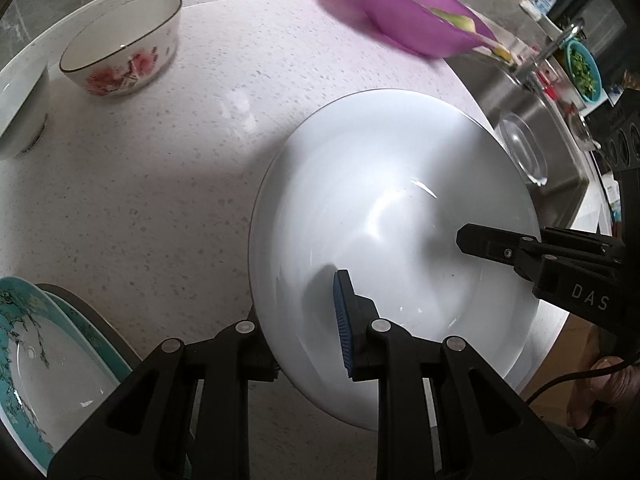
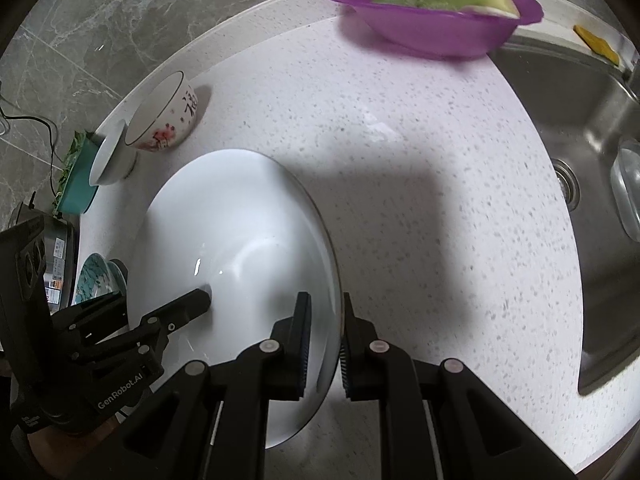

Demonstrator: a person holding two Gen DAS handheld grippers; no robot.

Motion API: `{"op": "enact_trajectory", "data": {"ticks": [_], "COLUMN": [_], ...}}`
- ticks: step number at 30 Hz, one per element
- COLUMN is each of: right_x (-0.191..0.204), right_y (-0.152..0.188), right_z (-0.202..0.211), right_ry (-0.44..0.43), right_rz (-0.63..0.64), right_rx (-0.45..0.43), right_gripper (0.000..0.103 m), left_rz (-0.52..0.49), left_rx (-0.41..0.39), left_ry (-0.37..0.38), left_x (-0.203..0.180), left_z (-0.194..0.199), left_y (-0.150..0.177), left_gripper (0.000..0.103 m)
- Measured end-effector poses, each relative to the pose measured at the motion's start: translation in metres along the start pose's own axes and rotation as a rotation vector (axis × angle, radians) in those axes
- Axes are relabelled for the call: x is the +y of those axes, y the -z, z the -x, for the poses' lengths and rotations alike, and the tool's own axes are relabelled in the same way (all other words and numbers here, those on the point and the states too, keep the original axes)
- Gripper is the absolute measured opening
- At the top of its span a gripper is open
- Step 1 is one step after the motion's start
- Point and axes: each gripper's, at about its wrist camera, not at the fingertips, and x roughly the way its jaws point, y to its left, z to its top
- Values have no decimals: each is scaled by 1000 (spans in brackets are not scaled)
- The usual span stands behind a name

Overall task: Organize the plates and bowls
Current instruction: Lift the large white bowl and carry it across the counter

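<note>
Here both tongs pinch one big white plate: the left tongs clamp its near-left rim, the right tongs its near-right rim, sharing the load as it tilts over the desk, nearer than the floral bowl.

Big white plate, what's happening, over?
Left gripper and right gripper both pinching the white plate rim. Flower bowl and purple bowl sit apart.
</note>
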Motion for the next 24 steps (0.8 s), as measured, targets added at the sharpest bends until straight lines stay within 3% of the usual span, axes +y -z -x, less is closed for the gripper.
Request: {"op": "enact_trajectory", "data": {"ticks": [6,20,22,23,24], "right_x": [-4,-7,-6,-7,-7], "right_y": [9,14,14,15,15], "right_z": [-4,-12,-12,-11,-10], "right_ry": [8,-9,-19,-21,-20], "right_rz": [-16,-24,-19,-20,-22], "right_rx": [18,17,14,11,8], "right_gripper": [15,19,22,33,50], "left_rz": [-25,-54,-43,-35,-29], "left_rx": [26,-15,-24,-30,-37], "left_ry": [1,-36,-28,-22,-15], "left_x": [-9,-18,-14,-12,-10], "left_z": [-13,-20,-18,-16,-14], "left_y": [3,-1,-2,-1,-1], "left_gripper": [20,21,32,39,58]}}
